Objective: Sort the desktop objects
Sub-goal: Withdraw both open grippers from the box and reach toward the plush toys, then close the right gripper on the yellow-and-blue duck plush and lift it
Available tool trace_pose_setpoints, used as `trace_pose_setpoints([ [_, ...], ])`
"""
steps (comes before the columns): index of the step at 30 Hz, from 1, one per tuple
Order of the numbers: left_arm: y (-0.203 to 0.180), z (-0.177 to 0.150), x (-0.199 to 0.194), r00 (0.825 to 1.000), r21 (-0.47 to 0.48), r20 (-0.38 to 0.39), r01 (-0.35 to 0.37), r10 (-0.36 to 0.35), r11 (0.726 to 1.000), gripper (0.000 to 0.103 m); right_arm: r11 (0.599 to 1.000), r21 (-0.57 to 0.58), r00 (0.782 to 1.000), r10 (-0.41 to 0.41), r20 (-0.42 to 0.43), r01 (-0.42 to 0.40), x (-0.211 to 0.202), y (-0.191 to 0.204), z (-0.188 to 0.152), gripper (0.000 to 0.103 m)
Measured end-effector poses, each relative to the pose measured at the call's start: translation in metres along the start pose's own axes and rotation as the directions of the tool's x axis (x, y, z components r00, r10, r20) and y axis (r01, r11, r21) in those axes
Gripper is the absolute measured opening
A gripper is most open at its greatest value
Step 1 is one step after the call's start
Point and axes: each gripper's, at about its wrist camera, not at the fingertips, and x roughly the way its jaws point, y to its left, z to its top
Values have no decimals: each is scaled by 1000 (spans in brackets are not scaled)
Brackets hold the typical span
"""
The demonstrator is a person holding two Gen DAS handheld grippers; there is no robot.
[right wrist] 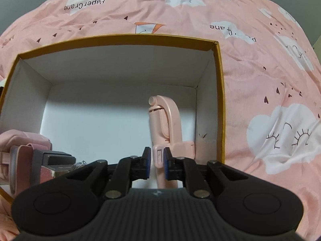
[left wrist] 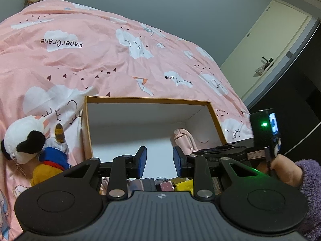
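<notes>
An orange-rimmed cardboard box point(right wrist: 120, 38) with white inner walls sits on a pink bedcover. A pink selfie stick point(right wrist: 166, 118) lies inside along its right wall. My right gripper point(right wrist: 156, 161) straddles the stick's handle with the jaws slightly apart and a thin gap at the left pad, so it is open. The left wrist view shows the box point(left wrist: 148, 100) and the stick's head point(left wrist: 181, 138) too. My left gripper point(left wrist: 159, 161) hovers over the box's near edge, open, with nothing between its pads.
A white and black plush point(left wrist: 24, 140) and a yellow and blue plush point(left wrist: 50, 164) lie left of the box. Pink and grey items point(right wrist: 40, 156) fill its near left corner. A person's hand point(left wrist: 284, 168) in a purple sleeve is at the right. Pink bedcover point(left wrist: 100, 60) surrounds everything.
</notes>
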Motion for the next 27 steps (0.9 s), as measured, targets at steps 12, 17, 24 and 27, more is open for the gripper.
trace_pose_setpoints([
  [12,3,3,-28,996,40,54,-74,72,996,32,998,-18,992,57,113,-55,-50,16,0,22],
  [17,17,7,-58,976,29,113,-190,186,981,32,984,-57,960,178,218,-170,-87,48,6,27],
  [24,54,9,-87,937,-24,125,-326,327,945,32,928,-159,889,369,271,-337,-102,118,16,37],
  [27,68,10,-92,921,-16,114,-373,372,928,36,893,-193,863,444,241,-406,-98,151,19,39],
])
